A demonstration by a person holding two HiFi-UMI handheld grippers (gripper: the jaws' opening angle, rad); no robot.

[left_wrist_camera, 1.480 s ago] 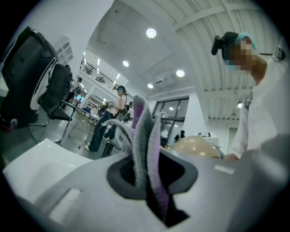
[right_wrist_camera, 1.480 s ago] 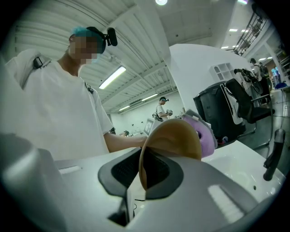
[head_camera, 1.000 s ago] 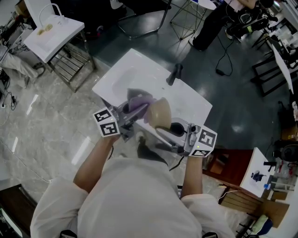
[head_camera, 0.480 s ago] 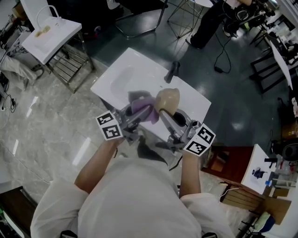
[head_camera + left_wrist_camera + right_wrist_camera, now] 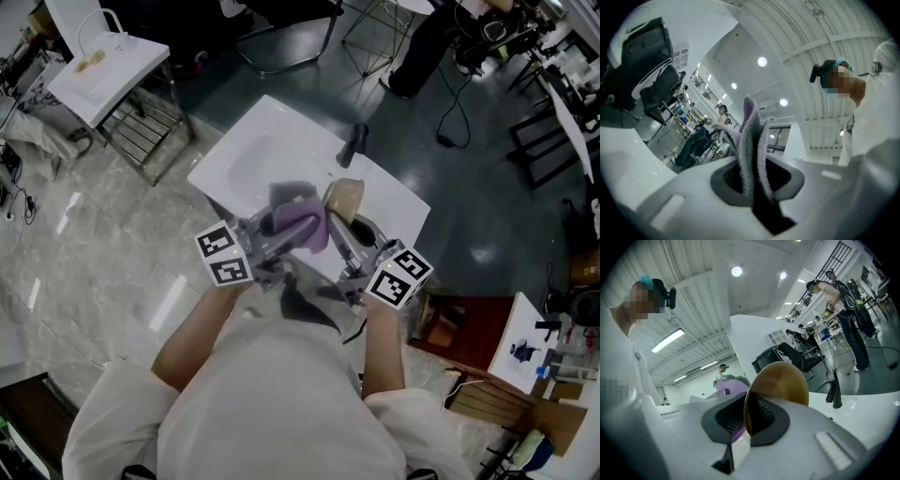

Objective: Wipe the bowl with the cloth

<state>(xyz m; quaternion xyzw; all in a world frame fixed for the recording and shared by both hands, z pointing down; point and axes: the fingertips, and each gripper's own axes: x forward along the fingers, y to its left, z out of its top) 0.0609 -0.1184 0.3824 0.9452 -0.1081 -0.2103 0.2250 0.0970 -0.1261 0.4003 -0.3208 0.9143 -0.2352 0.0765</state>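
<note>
Both tools hung above the white sink (image 5: 246, 155): left gripper (image 5: 284, 232) clamped on the purple cloth (image 5: 302, 223), right gripper (image 5: 339, 232) pinching the rim of the tan bowl (image 5: 345, 195), held above the sink. Looked mid-wipe; next the cloth probably needs pressing inside the bowl.

**Bowl tipped on edge, cloth bunched beside it**

I see the bowl (image 5: 780, 383), tan and glossy, held up off the sink (image 5: 253, 155) and tipped on edge. Its rim is pinched between the jaws of the right gripper (image 5: 749, 420). The cloth (image 5: 751, 150) is lilac on one face and grey on the other, gathered into upright folds and clamped in the left gripper (image 5: 757, 180). In the head view it sits bunched just left of the bowl, above the sink's near edge. I can't tell whether the two touch.
</note>
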